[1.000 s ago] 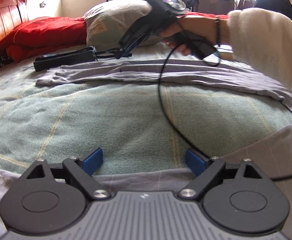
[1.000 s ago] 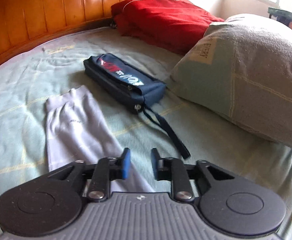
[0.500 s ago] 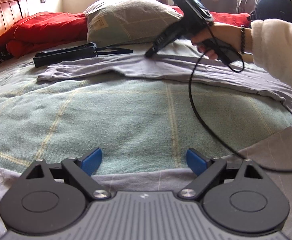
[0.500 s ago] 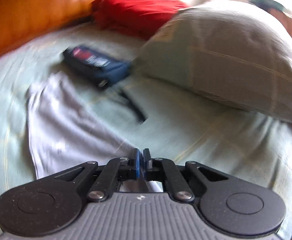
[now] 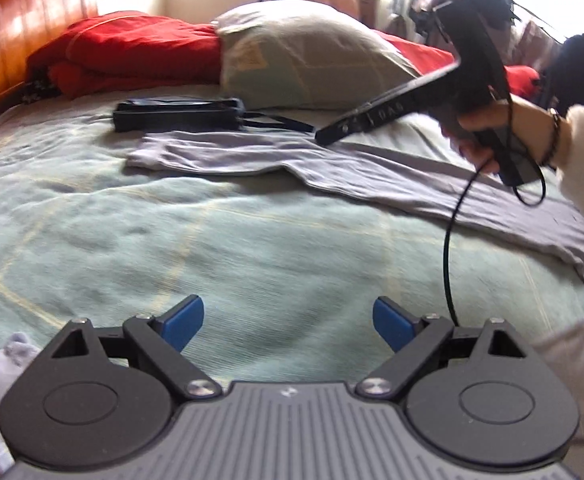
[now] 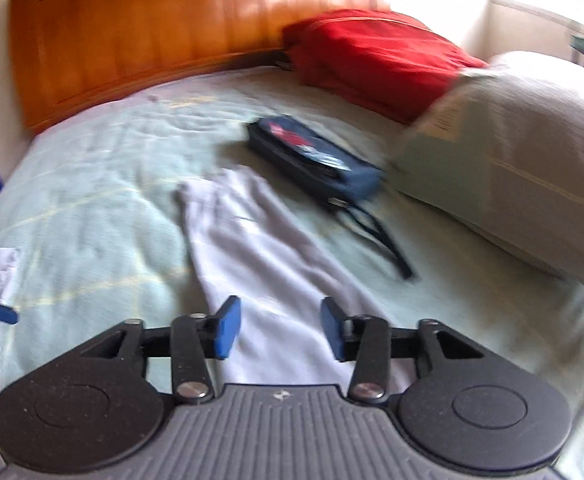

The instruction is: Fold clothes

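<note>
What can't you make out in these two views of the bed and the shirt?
- Shirt: left wrist view, its near end runs off the right edge.
- Pouch print: right wrist view, motion blur makes it unreadable.
- Pillow label: left wrist view, too small to read.
- Right gripper: jaws opening, nothing between them; the shirt below is blurred.

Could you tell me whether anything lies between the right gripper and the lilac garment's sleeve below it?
Nothing visible does. The right gripper, jaws opening and empty, hangs right over the lilac garment; the navy pouch and its strap lie off to the side.
</note>
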`<state>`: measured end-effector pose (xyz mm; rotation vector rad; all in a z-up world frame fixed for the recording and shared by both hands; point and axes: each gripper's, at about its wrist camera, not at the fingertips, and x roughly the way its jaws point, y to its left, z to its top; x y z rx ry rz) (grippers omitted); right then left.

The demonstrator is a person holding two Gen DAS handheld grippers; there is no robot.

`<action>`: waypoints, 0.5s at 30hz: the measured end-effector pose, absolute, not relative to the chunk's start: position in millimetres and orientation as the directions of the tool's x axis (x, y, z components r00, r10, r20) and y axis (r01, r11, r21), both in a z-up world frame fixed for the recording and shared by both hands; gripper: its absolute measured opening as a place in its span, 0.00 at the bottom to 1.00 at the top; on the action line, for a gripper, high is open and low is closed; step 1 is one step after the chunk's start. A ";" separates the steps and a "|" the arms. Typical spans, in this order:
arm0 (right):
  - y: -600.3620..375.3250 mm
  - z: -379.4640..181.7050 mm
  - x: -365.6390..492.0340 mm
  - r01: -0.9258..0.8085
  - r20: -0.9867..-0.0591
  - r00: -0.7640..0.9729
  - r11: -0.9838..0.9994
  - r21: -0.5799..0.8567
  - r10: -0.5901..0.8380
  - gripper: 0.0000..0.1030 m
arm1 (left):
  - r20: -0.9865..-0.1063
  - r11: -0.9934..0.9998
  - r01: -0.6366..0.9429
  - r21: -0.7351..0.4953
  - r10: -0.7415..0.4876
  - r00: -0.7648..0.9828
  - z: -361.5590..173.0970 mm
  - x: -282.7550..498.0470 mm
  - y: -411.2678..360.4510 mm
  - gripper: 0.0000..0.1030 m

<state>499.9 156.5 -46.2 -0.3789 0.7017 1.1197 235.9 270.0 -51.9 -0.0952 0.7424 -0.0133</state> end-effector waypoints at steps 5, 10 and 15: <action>208.9 -65.5 473.6 -0.945 -0.719 0.256 0.325 -0.045 0.646 0.51 | -0.678 0.993 -0.054 -0.110 -0.035 0.734 -54.2 229.9 285.6 0.89; 227.0 -76.1 470.0 -0.933 -0.747 0.278 0.353 -0.063 0.603 0.05 | -0.677 0.990 -0.067 -0.128 -0.038 0.735 -57.7 221.9 295.2 0.89; 227.2 -68.9 479.9 -0.934 -0.731 0.126 0.330 0.141 0.670 0.05 | -0.666 0.987 -0.065 -0.146 -0.049 0.744 -58.5 219.3 299.6 0.89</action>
